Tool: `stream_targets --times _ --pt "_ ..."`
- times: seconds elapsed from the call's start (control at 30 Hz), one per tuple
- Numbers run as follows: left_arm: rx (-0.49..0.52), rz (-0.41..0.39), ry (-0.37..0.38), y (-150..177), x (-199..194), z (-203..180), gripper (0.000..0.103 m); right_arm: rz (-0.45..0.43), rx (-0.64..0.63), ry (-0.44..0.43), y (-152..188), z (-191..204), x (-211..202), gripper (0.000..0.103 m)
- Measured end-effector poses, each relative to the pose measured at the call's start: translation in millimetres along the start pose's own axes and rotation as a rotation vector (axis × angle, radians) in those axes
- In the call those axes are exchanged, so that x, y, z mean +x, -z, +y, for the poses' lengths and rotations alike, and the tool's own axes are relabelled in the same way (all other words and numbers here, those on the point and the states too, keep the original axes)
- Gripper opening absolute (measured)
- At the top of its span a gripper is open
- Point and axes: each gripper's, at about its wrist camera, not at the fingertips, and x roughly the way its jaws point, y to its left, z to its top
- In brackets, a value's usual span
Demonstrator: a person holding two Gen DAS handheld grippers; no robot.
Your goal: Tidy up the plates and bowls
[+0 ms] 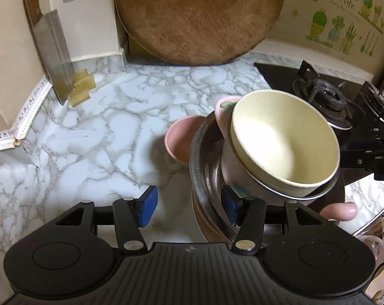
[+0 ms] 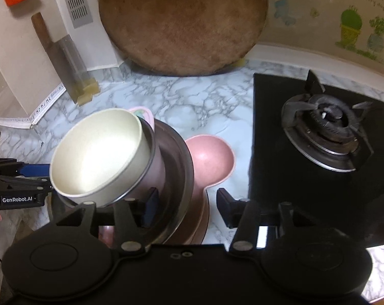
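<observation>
Left wrist view: the left gripper (image 1: 189, 207) stands released, one pad inside the steel basin (image 1: 204, 175) at lower right. The cream round bowl (image 1: 284, 142) sits tilted in the stack; I'd back both grippers away slowly. The right wrist view shows the right gripper (image 2: 186, 208) parted astride the basin rim, and the pink eared bowl (image 2: 212, 162) mid-frame.

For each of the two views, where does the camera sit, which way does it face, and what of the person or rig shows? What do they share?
Left wrist: on the left gripper, angled down at the marble counter and stacked bowls from their left; open jaws, a fingertip, the right gripper.
Right wrist: on the right gripper, angled down from the stack's right toward the stove burner; open jaws, the left gripper.
Shared: cream bowl, round wooden board, cleaver.
</observation>
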Motion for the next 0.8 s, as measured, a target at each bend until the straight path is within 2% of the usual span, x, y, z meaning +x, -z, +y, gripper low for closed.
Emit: stream_targets --times 0.1,0.53,0.63,0.8 --pt "-0.011 -0.024 0.01 1.8 -13.7 3.2 0.054 -0.036 -0.006 0.005 1.8 7.5 -15.0 0.065" --pt "0.01 -0.153 0.029 20.2 -82.1 -2.2 0.054 -0.2 -0.068 -0.044 19.9 55.7 -71.8 0.094" --pt "0.005 -0.194 0.018 27.6 -96.8 -1.8 0.071 -0.254 -0.098 -0.051 26.3 68.7 -81.9 0.1" --pt "-0.015 -0.269 0.025 40.2 -120.1 0.4 0.081 -0.333 -0.11 -0.048 34.7 81.2 -98.1 0.103"
